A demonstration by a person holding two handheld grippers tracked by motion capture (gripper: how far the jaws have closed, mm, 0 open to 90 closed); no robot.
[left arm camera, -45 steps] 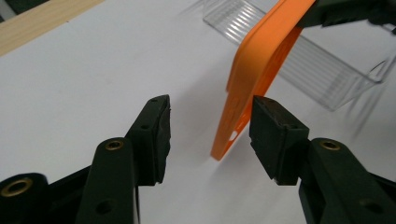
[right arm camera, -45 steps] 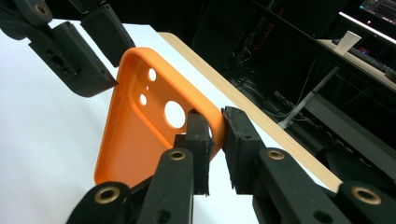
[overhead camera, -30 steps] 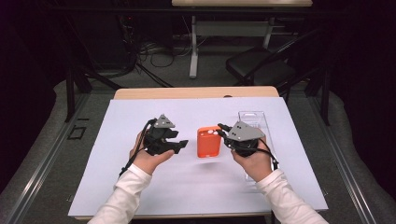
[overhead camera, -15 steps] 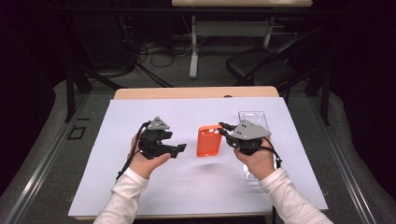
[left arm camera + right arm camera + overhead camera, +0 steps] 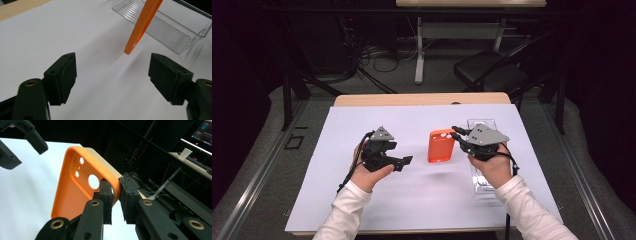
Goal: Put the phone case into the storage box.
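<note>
The right tongs (image 5: 115, 202) pinch the rim of the orange phone case (image 5: 441, 146), holding it above the white desk (image 5: 422, 200) beside a clear plastic tray (image 5: 172, 27). The left tongs (image 5: 112, 75) have just been opening and stand wide, empty.

A dark room holds a black chair (image 5: 492, 75) and tangled floor cables (image 5: 382, 55).

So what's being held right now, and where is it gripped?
The right hand-held gripper is shut on the orange phone case, pinching its side edge near the camera holes. The left hand-held gripper holds nothing; its jaws have just been opening.
</note>
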